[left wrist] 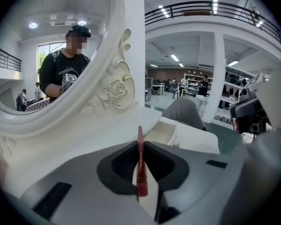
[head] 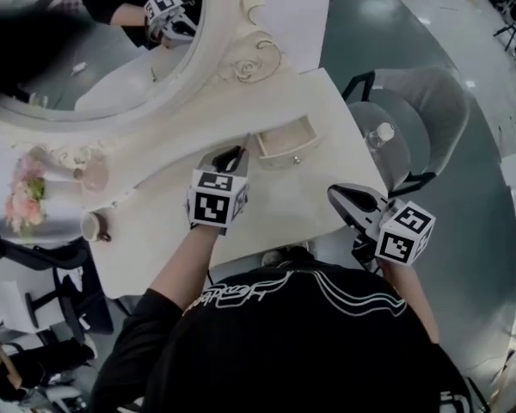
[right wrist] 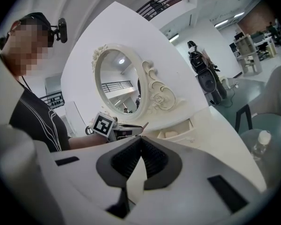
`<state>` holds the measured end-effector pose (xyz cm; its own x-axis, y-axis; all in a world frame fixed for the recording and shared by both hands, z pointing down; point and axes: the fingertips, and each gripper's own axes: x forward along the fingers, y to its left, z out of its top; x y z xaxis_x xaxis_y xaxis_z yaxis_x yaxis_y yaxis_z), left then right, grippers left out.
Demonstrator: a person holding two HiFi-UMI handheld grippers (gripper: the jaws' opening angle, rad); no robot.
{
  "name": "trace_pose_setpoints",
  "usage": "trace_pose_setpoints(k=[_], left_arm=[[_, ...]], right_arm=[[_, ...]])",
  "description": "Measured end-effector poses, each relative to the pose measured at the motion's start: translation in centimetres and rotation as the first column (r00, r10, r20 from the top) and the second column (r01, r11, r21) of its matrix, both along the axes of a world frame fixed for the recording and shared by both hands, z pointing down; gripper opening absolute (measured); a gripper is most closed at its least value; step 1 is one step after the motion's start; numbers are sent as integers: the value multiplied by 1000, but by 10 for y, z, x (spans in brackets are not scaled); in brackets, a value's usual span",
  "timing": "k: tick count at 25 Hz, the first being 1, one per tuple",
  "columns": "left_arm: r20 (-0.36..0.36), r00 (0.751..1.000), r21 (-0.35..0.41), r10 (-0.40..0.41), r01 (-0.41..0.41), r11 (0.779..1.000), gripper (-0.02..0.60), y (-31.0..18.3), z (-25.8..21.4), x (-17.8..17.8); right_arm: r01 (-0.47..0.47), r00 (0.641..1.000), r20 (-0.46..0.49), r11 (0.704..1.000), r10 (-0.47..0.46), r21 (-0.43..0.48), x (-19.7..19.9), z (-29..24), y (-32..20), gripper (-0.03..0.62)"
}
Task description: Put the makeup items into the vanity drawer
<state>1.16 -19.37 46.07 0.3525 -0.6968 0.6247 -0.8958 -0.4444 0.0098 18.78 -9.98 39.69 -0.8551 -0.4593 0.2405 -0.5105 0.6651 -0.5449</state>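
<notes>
My left fingers pinch a slim pink makeup stick near the open vanity drawer, right fingers closed empty; this thin grip risks it pivoting onto the worktop.

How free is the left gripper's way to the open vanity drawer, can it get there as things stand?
Probably yes. The left gripper, shut on a thin red stick, hovers just beside the open drawer, with only bare tabletop between them; the right gripper is off to the side.
</notes>
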Motion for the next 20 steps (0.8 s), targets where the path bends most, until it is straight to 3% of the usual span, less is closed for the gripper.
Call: trace_pose_setpoints(k=[10, 20], left_arm=[[59, 981, 20, 183, -185, 983, 60, -27, -9, 76], [122, 930, -8, 347, -349, 937, 60, -44, 9, 129]], right_arm=[[-128, 991, 29, 992, 128, -5, 54, 5, -6, 26], [-247, 969, 14, 968, 248, -38, 95, 16, -5, 26]])
